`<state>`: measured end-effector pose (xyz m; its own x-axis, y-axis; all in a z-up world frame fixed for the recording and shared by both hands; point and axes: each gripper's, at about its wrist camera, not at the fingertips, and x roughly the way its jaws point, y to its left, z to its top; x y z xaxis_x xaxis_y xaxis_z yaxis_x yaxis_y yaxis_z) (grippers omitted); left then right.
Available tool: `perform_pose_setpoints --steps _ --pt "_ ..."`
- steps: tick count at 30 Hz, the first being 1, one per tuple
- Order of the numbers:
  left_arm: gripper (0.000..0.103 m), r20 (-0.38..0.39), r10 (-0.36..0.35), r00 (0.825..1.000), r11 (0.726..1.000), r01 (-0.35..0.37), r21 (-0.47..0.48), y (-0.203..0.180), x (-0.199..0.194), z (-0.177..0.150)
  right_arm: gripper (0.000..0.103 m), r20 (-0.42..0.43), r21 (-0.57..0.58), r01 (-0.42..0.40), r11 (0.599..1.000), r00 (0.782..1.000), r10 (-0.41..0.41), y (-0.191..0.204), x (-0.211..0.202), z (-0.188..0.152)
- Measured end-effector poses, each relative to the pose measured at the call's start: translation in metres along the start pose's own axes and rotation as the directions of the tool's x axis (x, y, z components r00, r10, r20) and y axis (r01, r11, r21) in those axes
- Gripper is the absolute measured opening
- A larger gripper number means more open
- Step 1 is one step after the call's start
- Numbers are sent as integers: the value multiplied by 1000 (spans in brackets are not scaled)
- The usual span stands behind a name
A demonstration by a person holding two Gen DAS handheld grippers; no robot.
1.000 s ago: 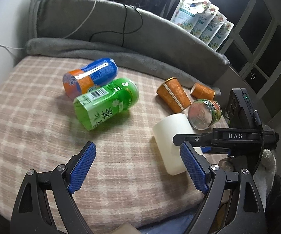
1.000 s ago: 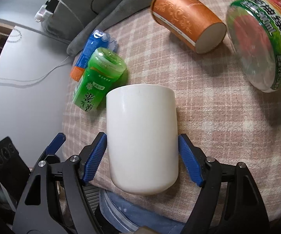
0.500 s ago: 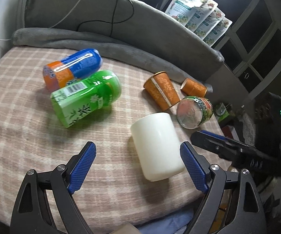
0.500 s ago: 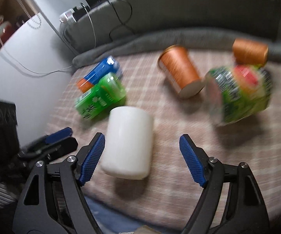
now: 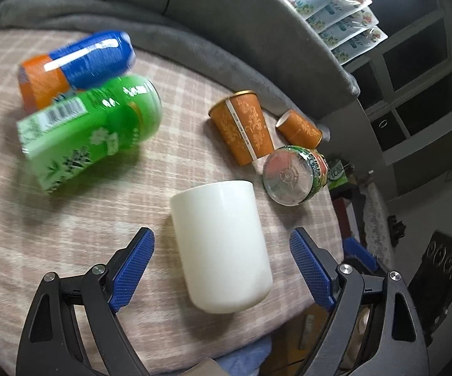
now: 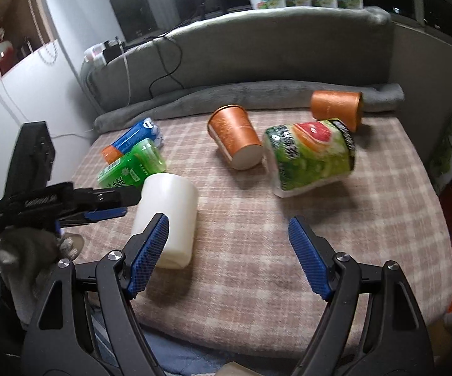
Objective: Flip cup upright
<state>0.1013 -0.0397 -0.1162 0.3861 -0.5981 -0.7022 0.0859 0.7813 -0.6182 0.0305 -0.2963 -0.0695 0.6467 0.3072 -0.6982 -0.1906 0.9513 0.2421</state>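
A plain white cup (image 5: 221, 244) lies on its side on the plaid cloth near the front edge; it also shows in the right wrist view (image 6: 167, 217). My left gripper (image 5: 222, 269) is open, its blue pads on either side of the cup without touching it. In the right wrist view the left gripper (image 6: 110, 203) reaches in from the left beside the cup. My right gripper (image 6: 229, 253) is open and empty, to the right of the cup and pulled back from it.
A green bottle (image 5: 91, 131) and a blue-orange can (image 5: 75, 65) lie at left. Two orange paper cups (image 5: 241, 125) (image 5: 299, 130) and a green-labelled jar (image 5: 294, 175) lie at right. A grey cushion (image 6: 257, 53) backs the surface. The front edge drops off close by.
My right gripper let go of the white cup and drew back to the right. My left gripper moved right and forward until its open pads straddle the cup.
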Motion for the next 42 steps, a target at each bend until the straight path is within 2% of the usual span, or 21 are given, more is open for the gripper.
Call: perform_pose_setpoints --steps 6,17,21,25,32,42 --pt "88 -68 -26 997 998 22 -55 3 17 5 81 8 31 23 999 1000 -23 -13 -3 -7" --pt "86 -99 -22 995 995 12 -100 11 29 10 81 5 40 39 998 999 -39 -22 1 -12" --pt "83 -110 -22 994 995 11 -104 12 35 12 81 0 45 42 998 999 -42 -25 3 -14" --pt "74 -111 -11 994 995 0 -97 12 37 12 81 5 55 48 997 999 -48 -30 3 -13" --pt "75 -98 0 995 997 -8 -78 9 34 11 81 7 58 50 997 999 -50 -31 3 -13" --pt "75 0 47 999 998 -47 38 -15 17 8 81 14 61 52 997 999 -53 -32 3 -12"
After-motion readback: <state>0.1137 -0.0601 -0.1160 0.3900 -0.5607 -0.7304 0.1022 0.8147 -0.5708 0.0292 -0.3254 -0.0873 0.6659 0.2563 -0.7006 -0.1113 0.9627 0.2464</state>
